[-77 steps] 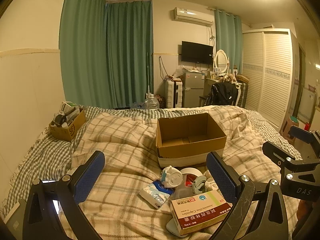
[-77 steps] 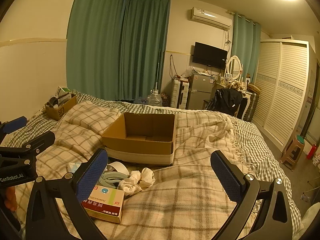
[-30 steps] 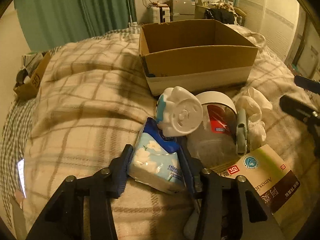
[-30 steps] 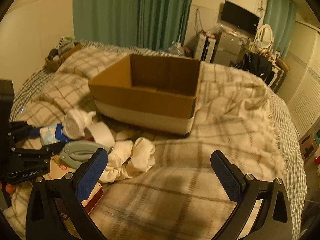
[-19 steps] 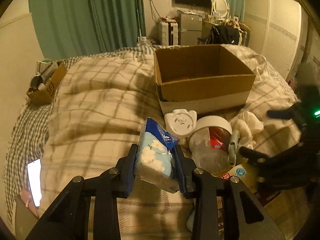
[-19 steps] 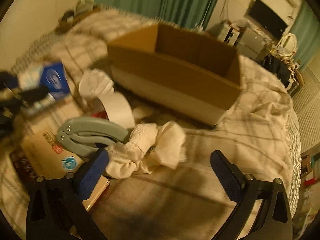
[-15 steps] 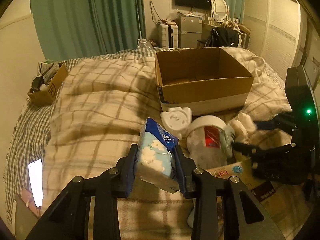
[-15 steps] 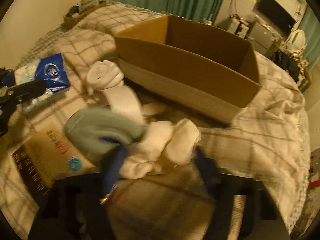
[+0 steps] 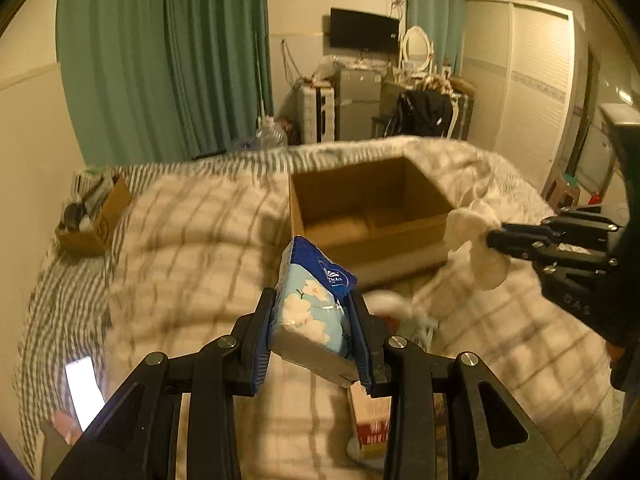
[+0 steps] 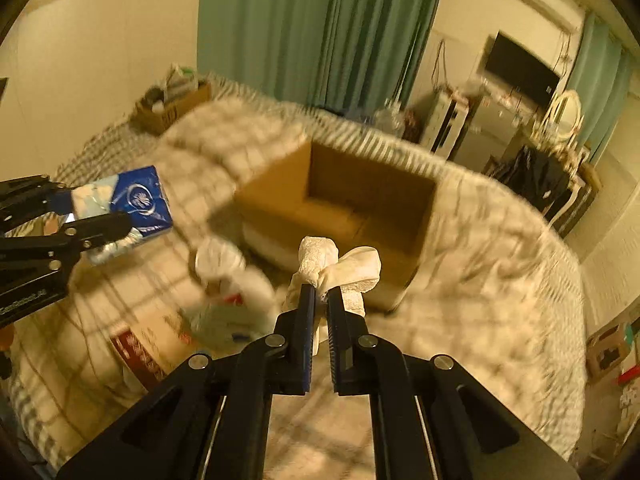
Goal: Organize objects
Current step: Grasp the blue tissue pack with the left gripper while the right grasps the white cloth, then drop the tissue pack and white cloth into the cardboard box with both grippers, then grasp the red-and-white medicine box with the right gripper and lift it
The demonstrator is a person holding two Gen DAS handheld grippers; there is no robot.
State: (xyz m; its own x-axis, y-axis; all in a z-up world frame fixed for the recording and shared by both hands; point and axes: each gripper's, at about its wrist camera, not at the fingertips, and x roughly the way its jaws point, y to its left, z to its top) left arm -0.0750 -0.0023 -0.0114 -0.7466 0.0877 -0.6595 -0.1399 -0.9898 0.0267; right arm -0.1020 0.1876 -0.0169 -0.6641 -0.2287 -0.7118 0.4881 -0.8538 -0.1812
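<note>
L gripper (image 9: pixel 314 322) clamped on blue tissue pack (image 9: pixel 310 304), held above the bed (image 9: pixel 192 248) just short of cardboard box (image 9: pixel 368 216). R gripper (image 10: pixel 319 308) pinching white cloth (image 10: pixel 340 268), also off the bed, near the box's front-right corner. Box sits open mid-bed; other items below are blurred.

A blue tissue pack (image 9: pixel 315 309) is held upright, clear of the bed. White knotted socks (image 10: pixel 335 270) are held aloft before an open, empty cardboard box (image 9: pixel 368 216).
</note>
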